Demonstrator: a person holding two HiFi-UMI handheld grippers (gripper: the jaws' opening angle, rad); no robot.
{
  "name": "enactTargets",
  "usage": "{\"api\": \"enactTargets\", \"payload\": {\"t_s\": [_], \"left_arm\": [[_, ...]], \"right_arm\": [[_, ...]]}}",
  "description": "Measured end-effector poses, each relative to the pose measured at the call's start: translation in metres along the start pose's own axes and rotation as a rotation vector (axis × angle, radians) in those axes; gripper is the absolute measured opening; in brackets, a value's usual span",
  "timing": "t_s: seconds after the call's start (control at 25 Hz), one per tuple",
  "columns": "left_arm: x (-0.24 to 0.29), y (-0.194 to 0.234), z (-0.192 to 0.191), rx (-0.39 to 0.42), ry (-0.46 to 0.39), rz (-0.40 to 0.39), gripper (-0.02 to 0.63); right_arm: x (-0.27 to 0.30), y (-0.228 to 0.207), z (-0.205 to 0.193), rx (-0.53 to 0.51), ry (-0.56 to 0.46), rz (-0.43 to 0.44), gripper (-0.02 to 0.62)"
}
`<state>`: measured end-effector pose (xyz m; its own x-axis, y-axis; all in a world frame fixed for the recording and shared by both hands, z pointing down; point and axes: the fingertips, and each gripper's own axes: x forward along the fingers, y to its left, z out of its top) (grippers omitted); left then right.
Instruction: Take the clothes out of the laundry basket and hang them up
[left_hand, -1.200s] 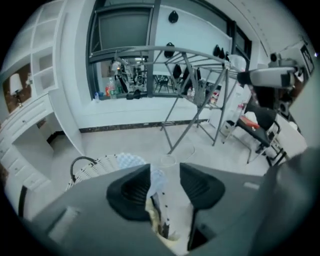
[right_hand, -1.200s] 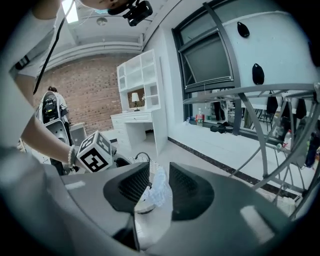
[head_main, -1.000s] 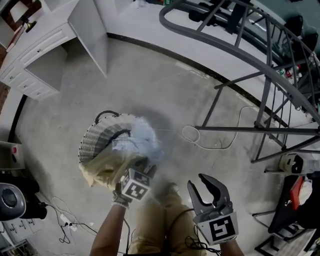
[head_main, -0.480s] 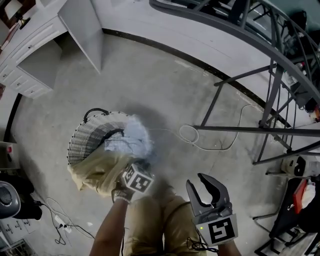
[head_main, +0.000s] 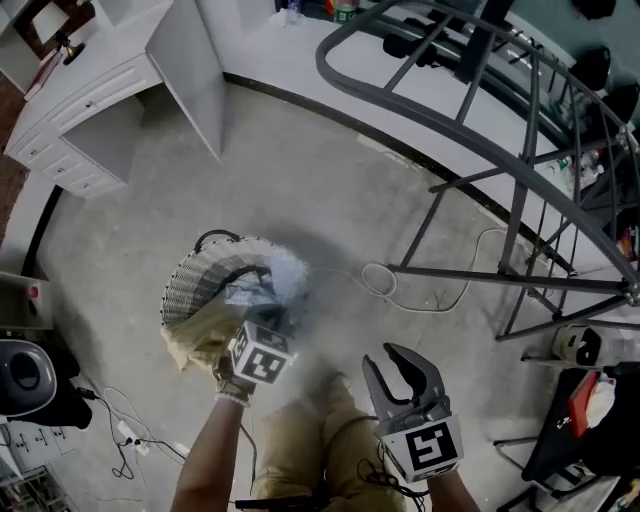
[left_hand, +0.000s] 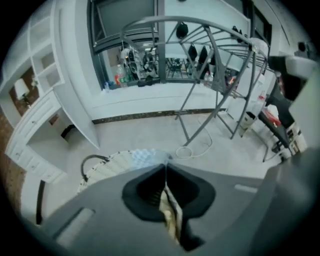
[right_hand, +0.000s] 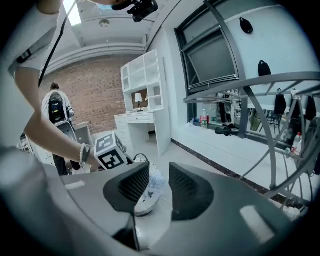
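Observation:
A white wicker laundry basket stands on the floor with a pale blue garment on top and a tan garment spilling over its near rim. My left gripper sits at that near side. Its jaws have just been closing and are now shut on a fold of the tan garment; in the left gripper view my left gripper points at the basket. My right gripper hovers open at the lower right, holding nothing. In the right gripper view my right gripper frames the blue garment.
A grey metal drying rack with curved rails fills the upper right, its legs on the floor beside a coiled white cable. A white desk with drawers stands at the upper left. Cables and appliances lie at the left edge.
My left gripper dipped into the clothes at the basket's near side and has come up slightly, gripping the tan cloth. The right gripper stays open in much the same spot.

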<state>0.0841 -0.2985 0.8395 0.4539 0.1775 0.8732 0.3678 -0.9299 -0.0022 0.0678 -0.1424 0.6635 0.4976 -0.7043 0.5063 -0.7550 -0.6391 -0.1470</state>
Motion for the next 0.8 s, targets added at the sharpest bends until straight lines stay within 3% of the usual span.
{"api": "enactTargets", "payload": {"t_s": [0.52, 0.8], "left_arm": [[-0.244, 0.07, 0.128, -0.022, -0.243, 0.258, 0.003], [-0.375, 0.079, 0.182, -0.073, -0.395, 0.28, 0.003]], "right_arm": [[-0.038, 0.032, 0.118, -0.126, -0.055, 0.128, 0.109], [-0.042, 0.083, 0.152, -0.164, -0.095, 0.197, 0.132]]}}
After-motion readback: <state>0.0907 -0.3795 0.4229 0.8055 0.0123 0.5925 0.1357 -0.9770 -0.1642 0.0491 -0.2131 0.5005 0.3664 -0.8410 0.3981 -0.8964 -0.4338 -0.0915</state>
